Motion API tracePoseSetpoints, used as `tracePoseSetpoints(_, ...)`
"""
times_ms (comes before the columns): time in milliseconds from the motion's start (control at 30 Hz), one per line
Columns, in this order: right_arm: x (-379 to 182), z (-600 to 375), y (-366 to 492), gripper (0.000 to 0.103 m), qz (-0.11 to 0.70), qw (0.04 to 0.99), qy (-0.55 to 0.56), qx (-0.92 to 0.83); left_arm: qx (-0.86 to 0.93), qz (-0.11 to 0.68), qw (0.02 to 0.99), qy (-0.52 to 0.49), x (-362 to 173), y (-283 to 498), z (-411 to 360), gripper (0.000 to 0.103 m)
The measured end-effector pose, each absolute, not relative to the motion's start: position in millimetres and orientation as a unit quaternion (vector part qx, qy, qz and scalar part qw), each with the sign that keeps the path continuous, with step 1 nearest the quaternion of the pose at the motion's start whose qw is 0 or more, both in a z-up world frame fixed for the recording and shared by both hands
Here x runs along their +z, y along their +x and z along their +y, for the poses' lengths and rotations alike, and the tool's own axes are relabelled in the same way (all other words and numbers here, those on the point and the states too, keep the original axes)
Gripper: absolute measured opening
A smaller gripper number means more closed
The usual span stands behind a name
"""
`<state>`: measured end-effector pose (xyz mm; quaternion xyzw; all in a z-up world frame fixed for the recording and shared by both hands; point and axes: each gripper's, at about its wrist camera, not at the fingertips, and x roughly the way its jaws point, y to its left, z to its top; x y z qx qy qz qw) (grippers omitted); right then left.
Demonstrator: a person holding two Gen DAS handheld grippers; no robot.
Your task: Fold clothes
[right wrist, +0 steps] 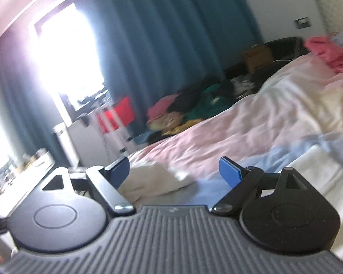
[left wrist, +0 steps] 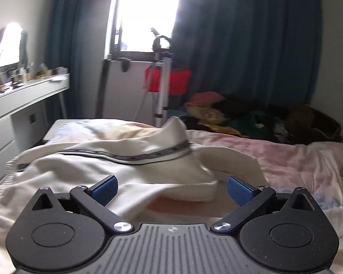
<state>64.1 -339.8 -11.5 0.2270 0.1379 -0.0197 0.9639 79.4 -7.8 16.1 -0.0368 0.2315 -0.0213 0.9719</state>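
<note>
Left wrist view: The left hand-held gripper (left wrist: 171, 189) is shown released, its blue pads (left wrist: 105, 190) spread wide with nothing pressed between them. A cream garment with a dark stripe (left wrist: 116, 159) is spread on the bed (left wrist: 297, 159), directly ahead of and below the pads, its folded edge lying in the gap between them. Beyond the bed's far edge, a heap of coloured clothes (left wrist: 235, 114) is piled beside a dark basket (left wrist: 317, 123); its contents cannot be told. A white tabletop (left wrist: 34, 86) crowded with small items is seen at left.

Right wrist view: The right hand-held gripper (right wrist: 173, 171) is likewise released and empty. A corner of the cream garment (right wrist: 153, 178) lies on the bed (right wrist: 240, 125) just beyond the left pad. The view is blurred.
</note>
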Motion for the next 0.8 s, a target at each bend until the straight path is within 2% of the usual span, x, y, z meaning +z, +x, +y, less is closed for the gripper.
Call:
tracePoseSetpoints(167,-24,-308,78,0.087,0.152,0.969,0.194,-0.006,-0.015,0.234,0.972,-0.031,-26,95,-20,0.103)
tracePoseSetpoints(300,-34,-299,88,0.087,0.157,0.97,0.185,-0.009,-0.009,0.245,0.969,-0.022,-40,99,-14,0.103)
tracePoseSetpoints(800,-44,-282,90,0.087,0.174,0.97,0.17,0.002,0.007,0.233,0.971,-0.051,-20,82,23,0.103)
